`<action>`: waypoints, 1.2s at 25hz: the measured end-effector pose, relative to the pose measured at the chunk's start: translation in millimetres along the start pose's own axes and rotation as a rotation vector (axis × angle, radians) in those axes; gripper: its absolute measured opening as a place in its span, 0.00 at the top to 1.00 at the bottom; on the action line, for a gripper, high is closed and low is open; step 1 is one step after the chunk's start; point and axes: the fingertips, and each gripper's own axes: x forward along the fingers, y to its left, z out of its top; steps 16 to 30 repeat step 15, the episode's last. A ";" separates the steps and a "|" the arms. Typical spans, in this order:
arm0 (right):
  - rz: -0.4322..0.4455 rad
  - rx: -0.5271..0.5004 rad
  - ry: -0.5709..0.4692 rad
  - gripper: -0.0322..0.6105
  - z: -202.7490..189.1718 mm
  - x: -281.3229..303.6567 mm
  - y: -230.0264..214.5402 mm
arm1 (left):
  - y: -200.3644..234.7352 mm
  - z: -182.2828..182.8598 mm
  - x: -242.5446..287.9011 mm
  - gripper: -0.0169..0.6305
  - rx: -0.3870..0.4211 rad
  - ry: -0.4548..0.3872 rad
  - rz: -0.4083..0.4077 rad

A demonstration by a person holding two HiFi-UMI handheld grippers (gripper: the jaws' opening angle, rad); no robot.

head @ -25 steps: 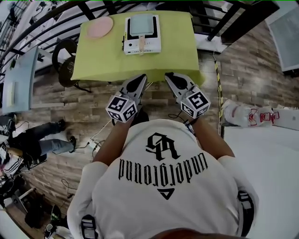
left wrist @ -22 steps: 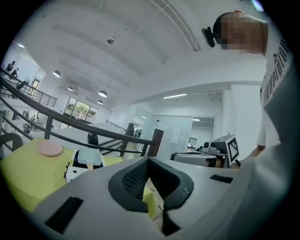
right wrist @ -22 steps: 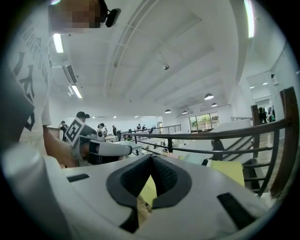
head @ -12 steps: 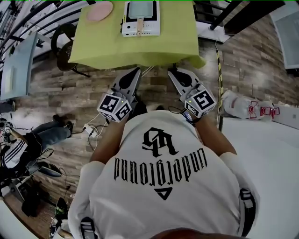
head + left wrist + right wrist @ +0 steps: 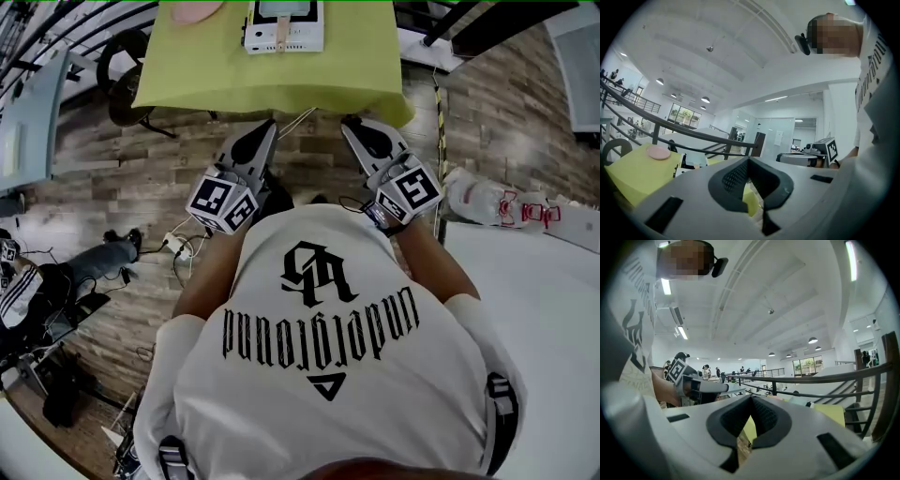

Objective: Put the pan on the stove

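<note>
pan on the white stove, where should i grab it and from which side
Probably the wooden handle: it sticks straight out from the pan over the stove and its near edge, pointing toward the person. Come from the near side of the table, jaws across the handle's narrow width. The pan body looks wide and flat, a poor grip.

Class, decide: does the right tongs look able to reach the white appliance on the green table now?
Probably not yet. The right tongs, shut and empty, reach only about the front edge of the green table; the white appliance sits well back. Nothing blocks the way; a step forward should do.
</note>
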 end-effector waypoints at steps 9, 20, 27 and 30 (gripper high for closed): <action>0.012 0.003 -0.002 0.95 4.1 6.3 4.4 | -3.9 6.9 0.8 0.97 0.004 -0.006 -0.007; 0.016 0.004 0.001 0.95 4.8 12.2 6.6 | -1.9 7.5 -0.2 0.97 0.013 -0.005 -0.011; 0.016 0.004 0.001 0.95 4.8 12.2 6.6 | -1.9 7.5 -0.2 0.97 0.013 -0.005 -0.011; 0.016 0.004 0.001 0.95 4.8 12.2 6.6 | -1.9 7.5 -0.2 0.97 0.013 -0.005 -0.011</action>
